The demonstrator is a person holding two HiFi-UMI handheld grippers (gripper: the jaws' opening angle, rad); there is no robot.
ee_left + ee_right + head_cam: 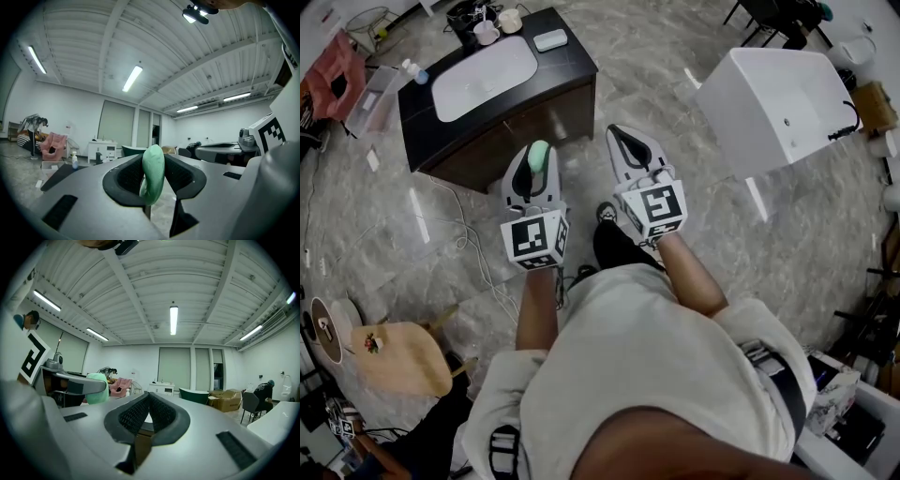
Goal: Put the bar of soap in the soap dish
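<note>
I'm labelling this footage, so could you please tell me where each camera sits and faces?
Head view: on the head, steeply down at vanity; left tongs, right tongs, forearms, torso show.
Left gripper view: on left tongs, level; jaws grip soap.
Right gripper view: on right tongs, level; jaws shut, empty.
Shared: both gripper views show the soap.

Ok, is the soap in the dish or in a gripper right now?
In a gripper: the green soap is clamped between the left gripper's pads, over the floor, short of the vanity.
</note>
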